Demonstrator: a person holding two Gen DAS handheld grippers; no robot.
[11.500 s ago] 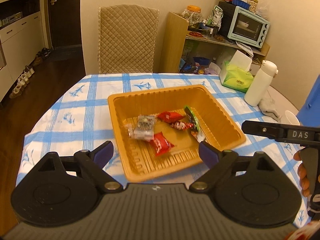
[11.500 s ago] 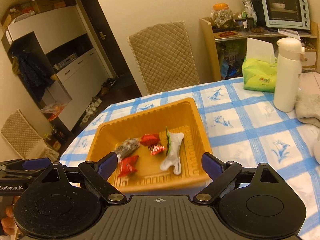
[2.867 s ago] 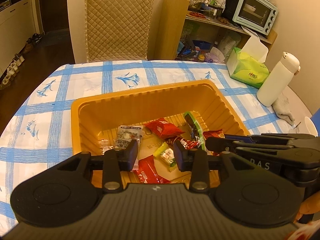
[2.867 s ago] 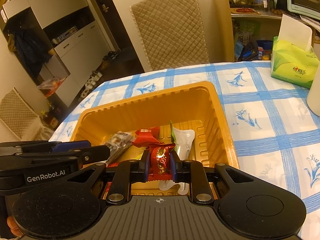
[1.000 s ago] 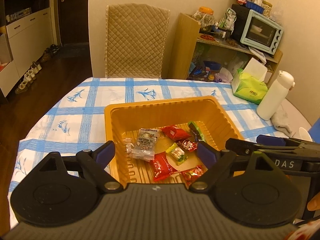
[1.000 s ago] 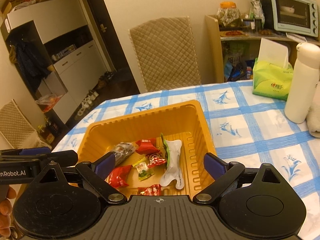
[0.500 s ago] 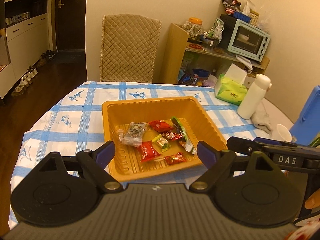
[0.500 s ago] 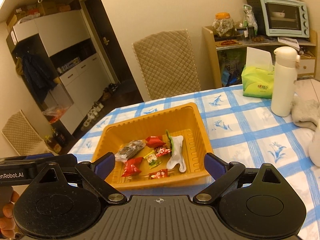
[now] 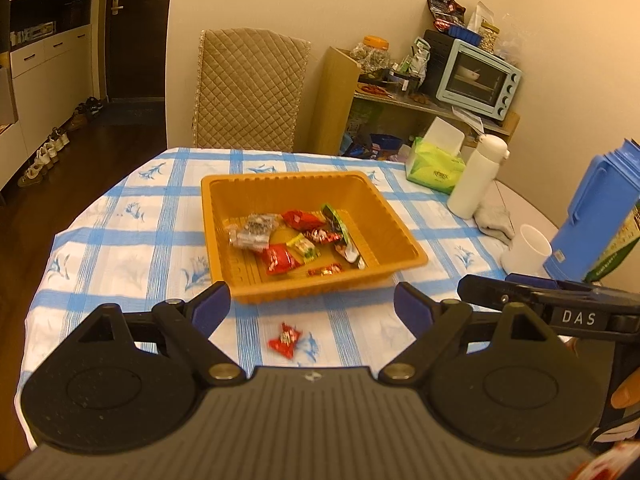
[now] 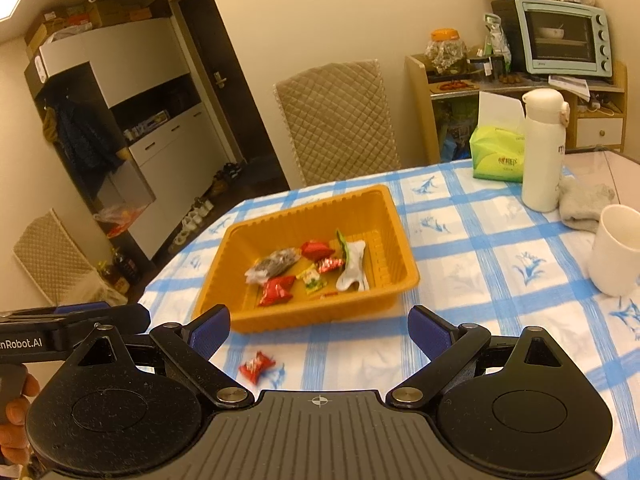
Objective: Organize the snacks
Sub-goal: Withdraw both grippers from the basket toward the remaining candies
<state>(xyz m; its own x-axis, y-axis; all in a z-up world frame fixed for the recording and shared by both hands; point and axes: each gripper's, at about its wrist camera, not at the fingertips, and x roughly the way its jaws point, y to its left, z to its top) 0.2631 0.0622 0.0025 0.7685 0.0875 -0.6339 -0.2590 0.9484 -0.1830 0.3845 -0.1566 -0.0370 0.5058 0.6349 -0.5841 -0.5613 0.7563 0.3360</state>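
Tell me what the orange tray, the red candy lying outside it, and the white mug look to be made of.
Orange tray: probably thin moulded plastic, judging by its ribbed floor, rolled rim and dull sheen.
Red candy on the tablecloth: likely a foil or plastic-film wrapper, shiny and crinkled with pinched ends; the image is blurry.
White mug: looks like glazed ceramic, smooth and thick-walled, though plastic cannot be ruled out.

Both handheld tools are matte black plastic with ribbed grey-black housings, round embossed discs, silver pivot screws and blue pads. The left gripper (image 9: 311,307) shows a small white crosshair mark; its side reads "GenRobot.AI". The right gripper (image 10: 319,330) carries "DAS" in white letters on its side.
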